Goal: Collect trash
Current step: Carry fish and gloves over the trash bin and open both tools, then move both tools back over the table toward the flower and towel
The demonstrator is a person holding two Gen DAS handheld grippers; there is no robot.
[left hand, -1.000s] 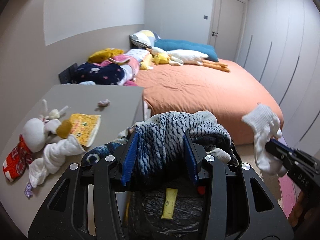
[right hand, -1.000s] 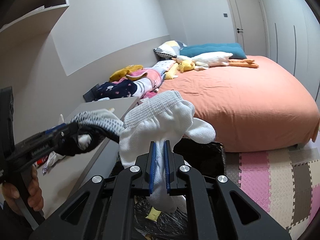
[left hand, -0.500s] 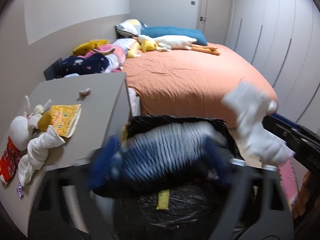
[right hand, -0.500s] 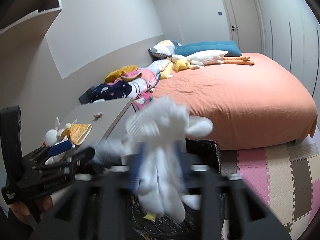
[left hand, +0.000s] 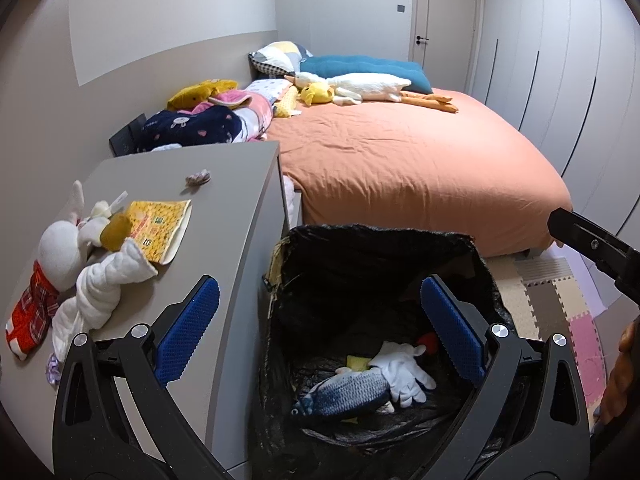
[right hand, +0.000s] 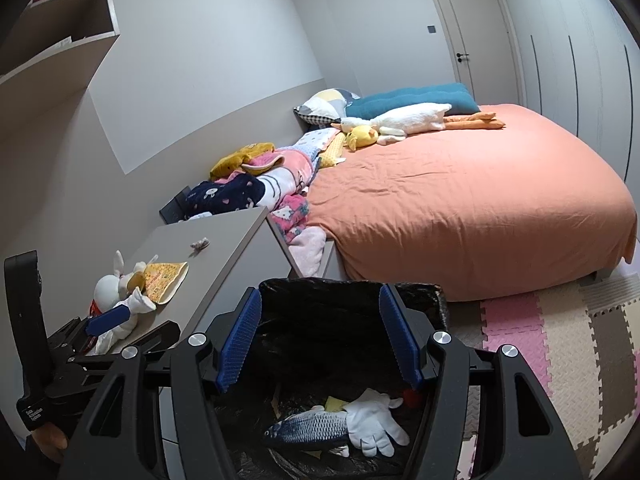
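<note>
A plush rabbit (left hand: 60, 248) and a yellow packet (left hand: 160, 228) lie on a grey cabinet (left hand: 224, 216) at left, beside an orange bed (left hand: 420, 168). Over the black-lined trash bin (left hand: 376, 240), the left gripper (left hand: 320, 332) hangs with its jaws spread wide and empty. Beside it the right gripper (right hand: 320, 340) is opening its jaws, nothing between them. At the bottom of the bin a blue striped fish toy (left hand: 344, 394) lies touching a white glove (left hand: 404, 372).
</note>
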